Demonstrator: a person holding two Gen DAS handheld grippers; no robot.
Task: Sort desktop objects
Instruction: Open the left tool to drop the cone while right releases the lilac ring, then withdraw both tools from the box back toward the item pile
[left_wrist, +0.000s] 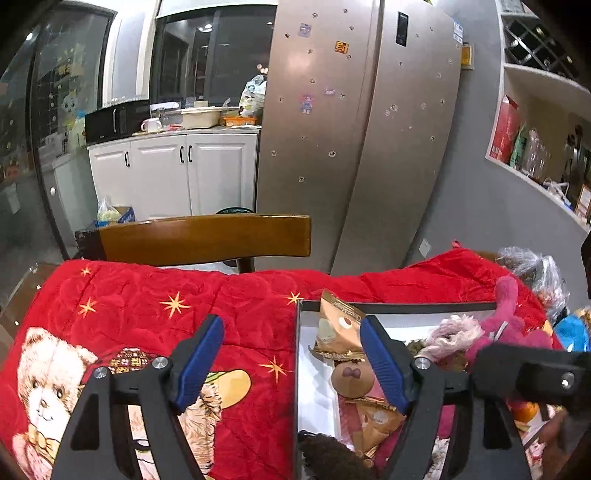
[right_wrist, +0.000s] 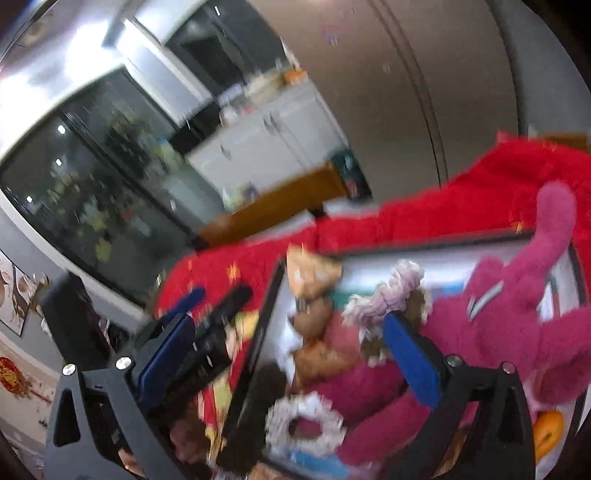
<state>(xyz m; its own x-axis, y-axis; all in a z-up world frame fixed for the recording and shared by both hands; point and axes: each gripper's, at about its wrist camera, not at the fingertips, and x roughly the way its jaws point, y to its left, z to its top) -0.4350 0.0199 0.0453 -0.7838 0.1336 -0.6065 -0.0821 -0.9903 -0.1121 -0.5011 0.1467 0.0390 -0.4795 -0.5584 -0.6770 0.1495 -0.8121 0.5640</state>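
Pink plush toy (right_wrist: 517, 314) right of open right hand-held gripper (right_wrist: 291, 354)

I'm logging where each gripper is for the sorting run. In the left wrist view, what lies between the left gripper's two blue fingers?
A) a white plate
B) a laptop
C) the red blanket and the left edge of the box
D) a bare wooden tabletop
C: the open left gripper hangs over the red blanket and the box wall, holding nothing.

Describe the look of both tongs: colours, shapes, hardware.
Left tongs: matte black angular frame with triangular cut-outs, silver round bolts at the pivots, ribbed blue pads on the fingers. Right tongs: same black frame, silver bolts, blue pads. No cables visible.
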